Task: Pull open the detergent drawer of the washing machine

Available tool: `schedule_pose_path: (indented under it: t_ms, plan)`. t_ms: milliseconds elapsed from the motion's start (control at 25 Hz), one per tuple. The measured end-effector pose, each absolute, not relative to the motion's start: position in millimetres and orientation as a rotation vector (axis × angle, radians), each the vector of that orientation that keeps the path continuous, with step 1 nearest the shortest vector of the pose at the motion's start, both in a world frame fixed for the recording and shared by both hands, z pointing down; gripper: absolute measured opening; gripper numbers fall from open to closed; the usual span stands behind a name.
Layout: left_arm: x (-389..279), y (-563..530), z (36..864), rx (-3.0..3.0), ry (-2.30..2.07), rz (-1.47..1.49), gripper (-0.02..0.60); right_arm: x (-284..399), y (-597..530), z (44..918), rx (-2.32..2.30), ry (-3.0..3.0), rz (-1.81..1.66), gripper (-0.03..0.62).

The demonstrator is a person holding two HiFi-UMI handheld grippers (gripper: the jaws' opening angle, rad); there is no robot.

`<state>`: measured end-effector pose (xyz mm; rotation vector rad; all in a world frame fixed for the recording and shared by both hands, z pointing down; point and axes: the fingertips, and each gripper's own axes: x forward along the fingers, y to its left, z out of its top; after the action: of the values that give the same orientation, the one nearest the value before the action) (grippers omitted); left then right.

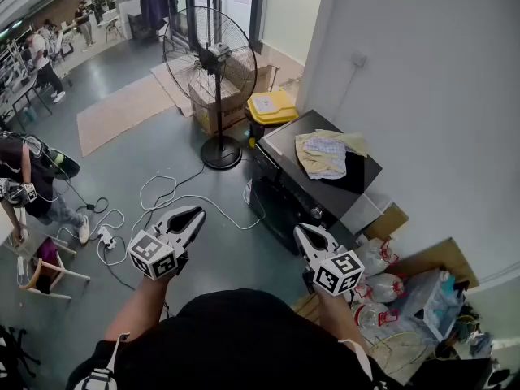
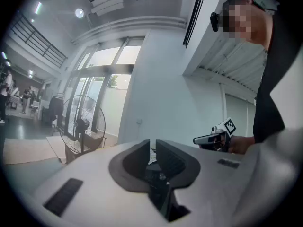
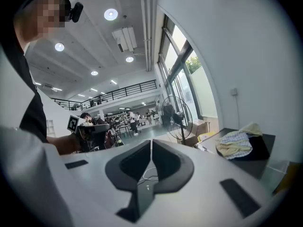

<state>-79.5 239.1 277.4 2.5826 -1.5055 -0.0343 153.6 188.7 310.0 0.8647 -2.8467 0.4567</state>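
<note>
A black washing machine (image 1: 284,197) stands against the white wall, with a crumpled yellow and checked cloth (image 1: 327,153) on its dark lid. I cannot make out its detergent drawer in any view. My left gripper (image 1: 197,212) hovers over the floor to the machine's left, shut and empty. My right gripper (image 1: 302,229) hangs just in front of the machine's near corner, also shut on nothing. In the right gripper view the shut jaws (image 3: 151,143) point past the machine (image 3: 258,148) and the cloth (image 3: 234,145). The left gripper view shows its shut jaws (image 2: 152,143) aimed at the white wall.
A tall pedestal fan (image 1: 211,63) stands behind the machine beside a yellow box (image 1: 272,106) and cardboard cartons (image 1: 213,108). White cables (image 1: 162,197) snake over the grey floor. Plastic bags and clutter (image 1: 406,295) crowd the right corner. People stand far off at the left.
</note>
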Motion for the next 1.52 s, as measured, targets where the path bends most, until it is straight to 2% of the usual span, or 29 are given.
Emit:
schedule_pose_path:
  t_ms: [920, 1520]
  plan:
    - [-22.8, 224.1, 309.7, 2.476, -1.549, 0.013, 0.048, 192.5, 154.5, 340.9, 0.714, -2.866, 0.537, 0.014]
    - [-30.4, 183.7, 336.5, 2.45, -1.471, -0.014, 0.048, 186.8, 124.3, 361.0, 0.762, -2.816, 0.597, 0.012]
